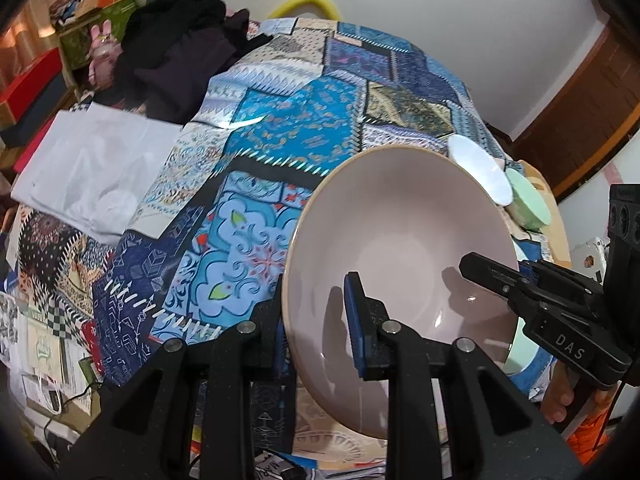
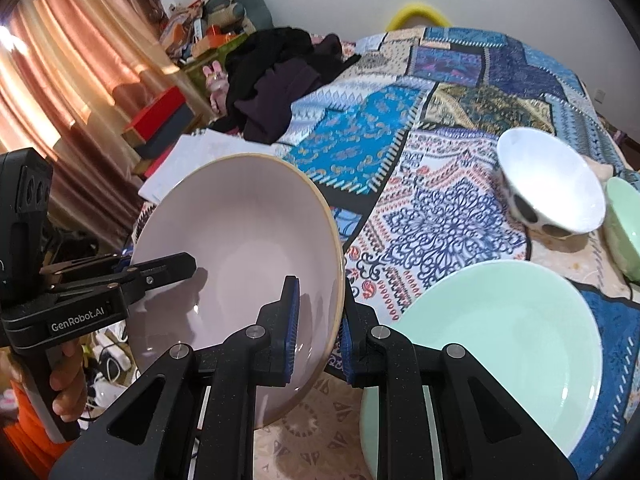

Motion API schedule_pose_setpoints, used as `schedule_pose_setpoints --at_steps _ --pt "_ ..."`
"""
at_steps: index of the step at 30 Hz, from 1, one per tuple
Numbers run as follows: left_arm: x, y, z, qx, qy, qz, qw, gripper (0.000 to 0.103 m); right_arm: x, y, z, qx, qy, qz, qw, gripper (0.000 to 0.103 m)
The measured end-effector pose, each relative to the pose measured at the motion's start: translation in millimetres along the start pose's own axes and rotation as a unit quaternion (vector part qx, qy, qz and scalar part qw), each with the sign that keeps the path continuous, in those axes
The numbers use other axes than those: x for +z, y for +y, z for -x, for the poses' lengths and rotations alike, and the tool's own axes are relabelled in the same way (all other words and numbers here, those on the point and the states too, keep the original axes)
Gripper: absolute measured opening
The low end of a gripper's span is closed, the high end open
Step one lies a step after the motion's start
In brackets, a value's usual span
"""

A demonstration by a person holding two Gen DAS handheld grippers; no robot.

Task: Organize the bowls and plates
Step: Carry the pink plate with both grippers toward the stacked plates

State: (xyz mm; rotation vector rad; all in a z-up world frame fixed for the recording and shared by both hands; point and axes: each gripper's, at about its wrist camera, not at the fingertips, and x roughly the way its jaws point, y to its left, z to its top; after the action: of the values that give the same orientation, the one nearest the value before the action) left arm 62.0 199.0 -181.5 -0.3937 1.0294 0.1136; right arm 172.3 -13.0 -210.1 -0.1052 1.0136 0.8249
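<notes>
A large pale pink bowl (image 1: 400, 248) is held in the air, tilted, above the patchwork cloth. My left gripper (image 1: 316, 320) is shut on its left rim, one finger inside and one outside. My right gripper (image 2: 320, 320) is shut on its right rim (image 2: 336, 280) the same way; the bowl (image 2: 240, 248) fills the left of that view. The right gripper also shows in the left wrist view (image 1: 500, 280), and the left gripper in the right wrist view (image 2: 160, 268). A mint green plate (image 2: 500, 340) lies on the cloth under the right gripper.
A white bowl with dark spots (image 2: 552, 184) and a small green bowl (image 2: 624, 224) stand at the right of the cloth. White bags (image 1: 96, 168) and dark clothes (image 1: 180, 52) lie at the far left. Boxes and clutter stand beyond the left edge.
</notes>
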Motion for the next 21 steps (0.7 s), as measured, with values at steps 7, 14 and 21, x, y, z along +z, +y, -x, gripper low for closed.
schedule_pose_setpoints --at_steps 7,14,21 --pt "-6.4 11.6 -22.2 -0.004 0.024 0.009 0.9997 0.025 -7.0 -3.2 -19.5 -0.004 0.029 -0.007 1.0 0.017" --pt "-15.0 16.4 -43.9 -0.008 0.051 0.017 0.9985 0.025 -12.7 -7.8 -32.1 -0.008 0.051 -0.009 0.999 0.017" --pt "-23.0 21.1 -57.1 -0.008 0.064 0.026 0.9976 0.025 -14.4 -7.5 -39.1 -0.014 0.058 -0.003 0.998 0.018"
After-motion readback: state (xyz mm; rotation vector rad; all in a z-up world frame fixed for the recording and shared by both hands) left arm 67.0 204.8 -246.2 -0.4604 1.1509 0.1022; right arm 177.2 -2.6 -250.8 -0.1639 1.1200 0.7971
